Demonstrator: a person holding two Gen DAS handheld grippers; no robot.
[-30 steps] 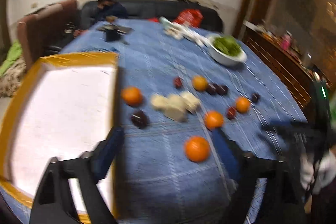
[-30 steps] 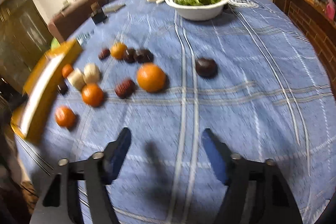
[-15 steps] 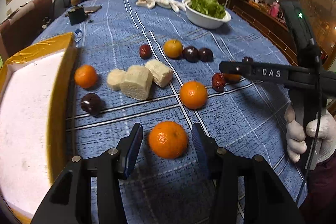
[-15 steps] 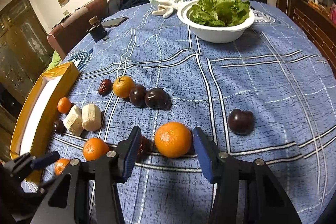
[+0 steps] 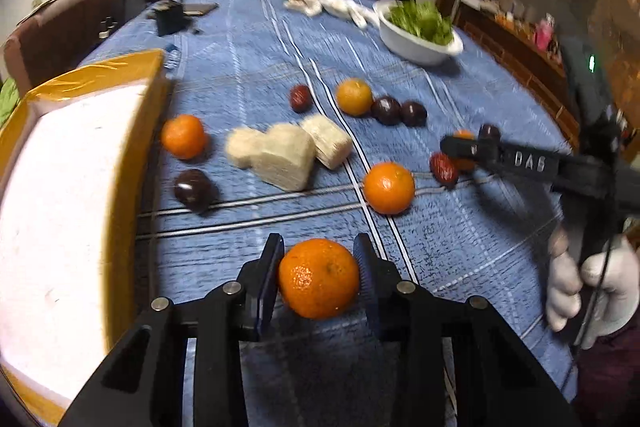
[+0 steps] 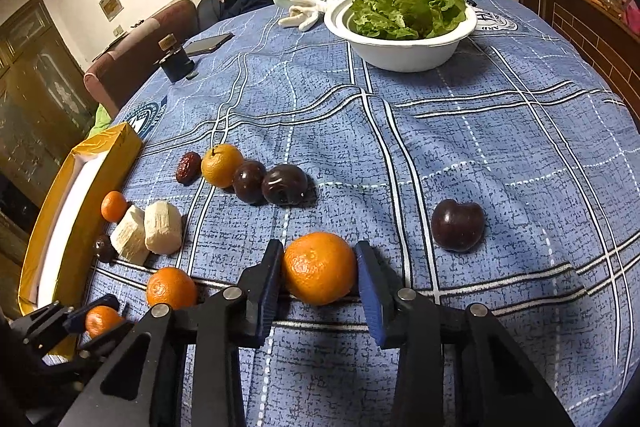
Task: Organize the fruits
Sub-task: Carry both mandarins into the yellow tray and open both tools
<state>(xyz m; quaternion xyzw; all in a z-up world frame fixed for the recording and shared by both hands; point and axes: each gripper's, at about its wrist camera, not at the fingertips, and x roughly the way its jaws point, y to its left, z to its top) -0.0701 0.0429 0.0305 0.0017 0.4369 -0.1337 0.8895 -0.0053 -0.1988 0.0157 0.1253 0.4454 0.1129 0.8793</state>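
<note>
Fruits lie scattered on the blue cloth (image 5: 460, 267), with the yellow-rimmed tray (image 5: 132, 163) at its left edge.

Left wrist view: the left gripper (image 5: 318, 277) has just been closing around an orange (image 5: 319, 278); both pads sit against its sides, so it looks gripped, though the orange appears to rest on the cloth. Squeeze gently, lift straight up, then carry it left over the tray rim. The pale blocks (image 5: 286, 155) and dark plum (image 5: 193, 189) beside the tray should be cleared high.

Right wrist view: the right gripper (image 6: 318, 269) has likewise just been closing on a second orange (image 6: 319, 268), pads touching its flanks. Another plum (image 6: 457, 225) lies apart to the right. Its path to the tray (image 6: 100, 151) crosses the left gripper, so move one hand first.
</note>
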